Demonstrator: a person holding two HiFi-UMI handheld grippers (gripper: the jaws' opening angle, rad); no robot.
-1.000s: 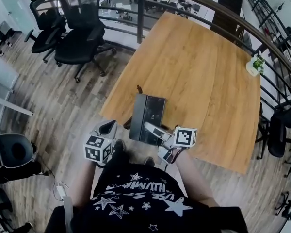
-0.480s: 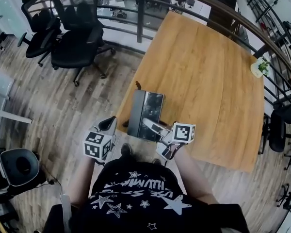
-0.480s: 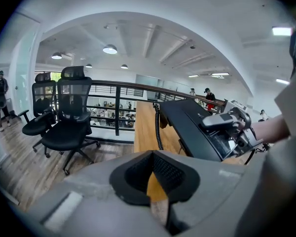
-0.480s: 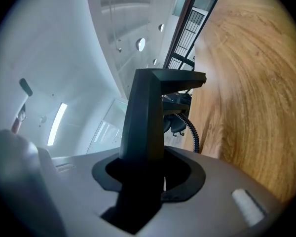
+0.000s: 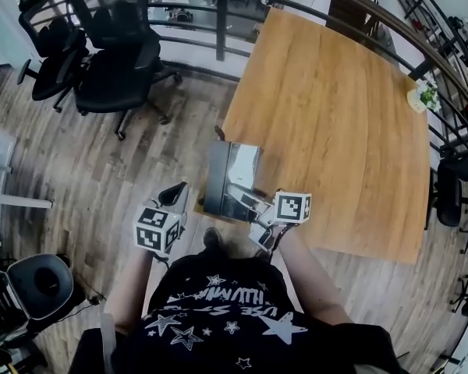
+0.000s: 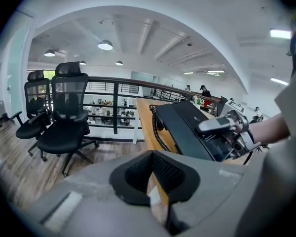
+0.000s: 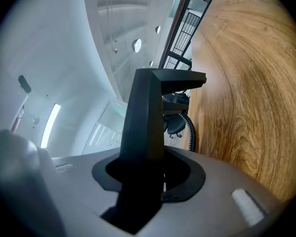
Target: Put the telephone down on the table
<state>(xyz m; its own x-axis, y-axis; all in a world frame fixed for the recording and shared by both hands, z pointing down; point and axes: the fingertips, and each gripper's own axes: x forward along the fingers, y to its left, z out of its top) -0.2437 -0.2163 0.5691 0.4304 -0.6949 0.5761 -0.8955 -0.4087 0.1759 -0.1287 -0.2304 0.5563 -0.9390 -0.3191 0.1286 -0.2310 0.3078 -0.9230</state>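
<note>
Right gripper [image 5: 249, 202] clamped on the telephone [image 5: 230, 181] at the tabletop's [image 5: 335, 107] near corner.
Its jaws were closed on the near edge of the dark desk telephone, holding it tilted over the near left corner of the wooden tabletop; whether it touched the wood could not be told. A coiled cord [image 6: 155, 132] ran along its far side. The left gripper [image 5: 174, 197], just left of the telephone and over the plank floor [image 5: 86, 170], had its jaws slightly apart with nothing between them. Black office chairs [image 5: 117, 61] stood beyond.
</note>
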